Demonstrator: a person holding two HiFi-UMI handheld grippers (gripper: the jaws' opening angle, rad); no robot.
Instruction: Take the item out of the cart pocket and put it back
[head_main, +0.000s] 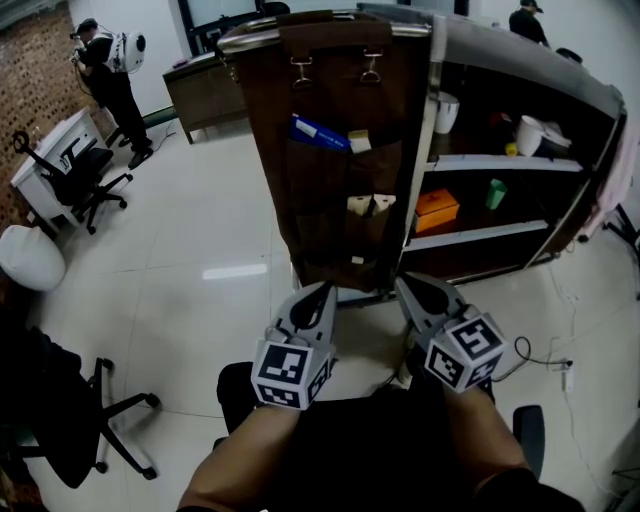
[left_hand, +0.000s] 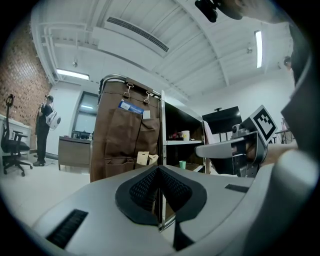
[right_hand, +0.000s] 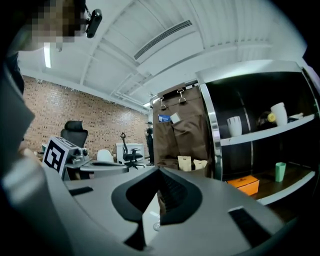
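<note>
A brown fabric pocket organiser (head_main: 335, 150) hangs by two clips on the near end of the cart (head_main: 500, 60). A blue flat item (head_main: 318, 131) sticks out of an upper pocket beside a small cream card (head_main: 360, 141). Two cream tags (head_main: 368, 205) poke from a lower pocket. My left gripper (head_main: 324, 290) and right gripper (head_main: 403, 285) are held side by side low in front of the organiser, apart from it. Both are shut with nothing between the jaws. In the left gripper view the left gripper (left_hand: 159, 171) faces the organiser (left_hand: 125, 140). The right gripper (right_hand: 159, 172) faces the organiser (right_hand: 182, 135) as well.
The cart's shelves hold an orange box (head_main: 436, 210), a green cup (head_main: 496, 193) and white cups (head_main: 528, 133). Office chairs (head_main: 85, 175) and a white stool (head_main: 30, 258) stand at the left. A person (head_main: 110, 75) stands far back left. A cable (head_main: 540, 358) lies on the floor at the right.
</note>
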